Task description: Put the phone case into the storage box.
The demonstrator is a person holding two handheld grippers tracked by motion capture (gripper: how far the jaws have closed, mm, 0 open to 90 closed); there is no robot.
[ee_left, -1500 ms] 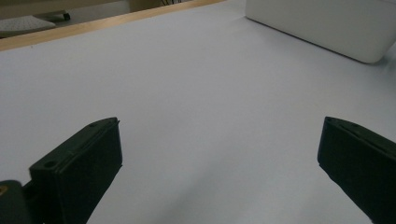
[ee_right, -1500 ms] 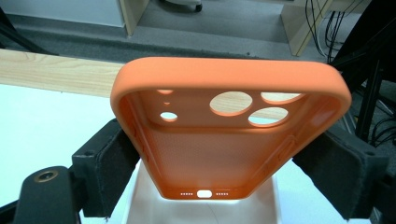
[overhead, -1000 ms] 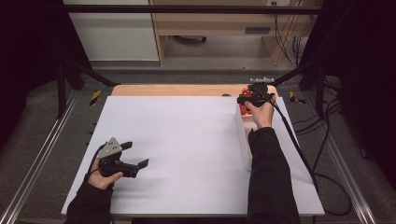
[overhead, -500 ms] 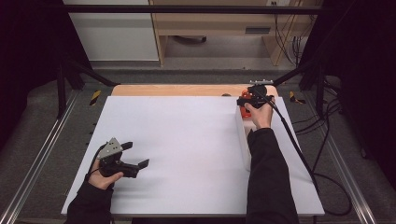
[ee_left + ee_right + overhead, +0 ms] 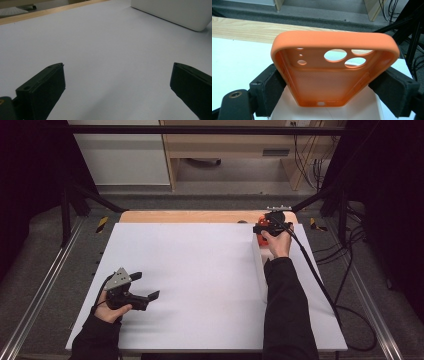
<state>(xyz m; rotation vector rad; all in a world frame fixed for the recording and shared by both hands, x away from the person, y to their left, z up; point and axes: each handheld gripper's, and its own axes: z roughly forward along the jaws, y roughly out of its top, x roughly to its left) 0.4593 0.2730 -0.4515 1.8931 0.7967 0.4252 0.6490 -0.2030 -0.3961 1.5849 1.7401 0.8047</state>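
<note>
**A:** At the upper right of the high view, what have you got in your right gripper (image 5: 264, 227)?

**B:** A soft orange silicone phone case (image 5: 334, 70) with round camera cut-outs. In the right gripper view my two black jaws press on its long sides, one on each, and the open inner face is turned toward the camera. The case sits just above a long white rectangular box (image 5: 260, 270) that runs down the right half of the white table sheet (image 5: 200, 270).

**A:** Is it resting on the box or clear of it?

**B:** I can't tell for certain. The lower edge of the case looks close to the white top of the box, but contact isn't plain.

**A:** And your left gripper (image 5: 145, 287)?

**B:** It sits at the lower left of the high view, low over the sheet, jaws spread wide with nothing between them. In the left gripper view there's only bare white surface between the jaws, with the box's corner at the upper right, well apart.

**A:** So which step are you in?

**B:** I'd judge I've got the case grasped and am about to carry it off the box. The next move calls for a steady squeeze, since silicone flexes and could slip or buckle, and a clean lift before I bring it toward the middle of the sheet, where the left gripper could help.
</note>
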